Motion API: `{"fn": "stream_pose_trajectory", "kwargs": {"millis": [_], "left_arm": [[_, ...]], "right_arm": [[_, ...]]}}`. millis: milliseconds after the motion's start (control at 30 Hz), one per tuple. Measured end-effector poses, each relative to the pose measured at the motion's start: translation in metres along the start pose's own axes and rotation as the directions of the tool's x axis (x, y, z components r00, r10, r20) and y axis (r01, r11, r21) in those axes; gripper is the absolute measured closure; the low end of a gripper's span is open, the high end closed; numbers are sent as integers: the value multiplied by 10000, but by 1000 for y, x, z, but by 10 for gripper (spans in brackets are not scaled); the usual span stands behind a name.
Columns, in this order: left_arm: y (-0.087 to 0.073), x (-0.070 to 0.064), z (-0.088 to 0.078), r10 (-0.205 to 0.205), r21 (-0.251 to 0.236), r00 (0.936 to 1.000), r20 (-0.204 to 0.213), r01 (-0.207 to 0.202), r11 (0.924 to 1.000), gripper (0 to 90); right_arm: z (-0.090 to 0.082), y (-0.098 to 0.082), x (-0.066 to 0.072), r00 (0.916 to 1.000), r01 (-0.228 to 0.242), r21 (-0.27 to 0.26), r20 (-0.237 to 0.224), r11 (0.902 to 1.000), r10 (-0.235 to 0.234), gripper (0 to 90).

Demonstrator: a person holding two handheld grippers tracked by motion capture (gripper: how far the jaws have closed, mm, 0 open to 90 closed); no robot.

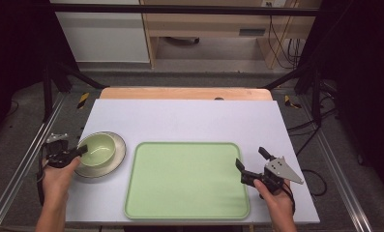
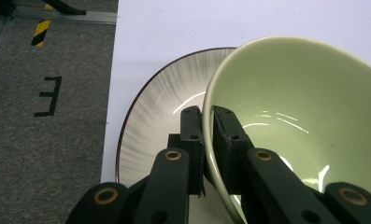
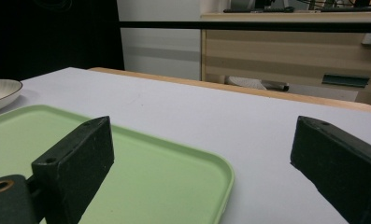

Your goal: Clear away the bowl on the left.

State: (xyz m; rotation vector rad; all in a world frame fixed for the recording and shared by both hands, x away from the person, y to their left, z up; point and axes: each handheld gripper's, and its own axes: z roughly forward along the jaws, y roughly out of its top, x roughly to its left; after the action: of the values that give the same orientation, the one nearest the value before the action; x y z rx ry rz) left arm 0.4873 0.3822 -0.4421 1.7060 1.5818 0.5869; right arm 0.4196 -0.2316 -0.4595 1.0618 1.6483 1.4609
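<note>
High view: my left tool (image 1: 78, 151) grips the near rim of the bowl (image 1: 98, 149), which sits on the plate (image 1: 116, 157) left of the tray (image 1: 187, 180). Left gripper view: jaws clamp the bowl wall (image 2: 211, 116); lift straight, keeping it level. Right gripper view: my right tool (image 3: 202, 163) stands wide apart, holding nothing, over the tray's edge (image 3: 223, 175) on the worktop (image 3: 211, 116).

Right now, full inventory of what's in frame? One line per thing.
bowl: 1, pale green, on the plate, rim pinched by the left gripper
plate: 1, cream with dark rim, left part of the table
tray: 1, light green, nothing on it, centre front of the table
table: 1, white top with a wooden far edge
left gripper: 1, black, shut on the bowl rim
right gripper: 1, black, jaws open, at the tray's right edge
hands: 2, one on each gripper
</note>
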Motion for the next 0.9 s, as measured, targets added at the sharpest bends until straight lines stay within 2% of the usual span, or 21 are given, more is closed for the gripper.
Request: {"fn": "stream_pose_trajectory", "kwargs": {"millis": [300, 667, 900], "left_arm": [[3, -3, -4, 57, -211, 10000, 27, -57, 9998, 826], [4, -1, -7, -296, -405, 9987, 422, 313, 9987, 823], [7, -7, -10, -218, -516, 9979, 607, 250, 9984, 823]], "right_arm": [[0, 0, 0, 10000, -42, 9, -7, 10000, 42, 65], [0, 0, -1, 10000, -15, -3, -25, 10000, 15, 65], [0, 0, -1, 10000, 2, -5, -29, 10000, -2, 65]]}}
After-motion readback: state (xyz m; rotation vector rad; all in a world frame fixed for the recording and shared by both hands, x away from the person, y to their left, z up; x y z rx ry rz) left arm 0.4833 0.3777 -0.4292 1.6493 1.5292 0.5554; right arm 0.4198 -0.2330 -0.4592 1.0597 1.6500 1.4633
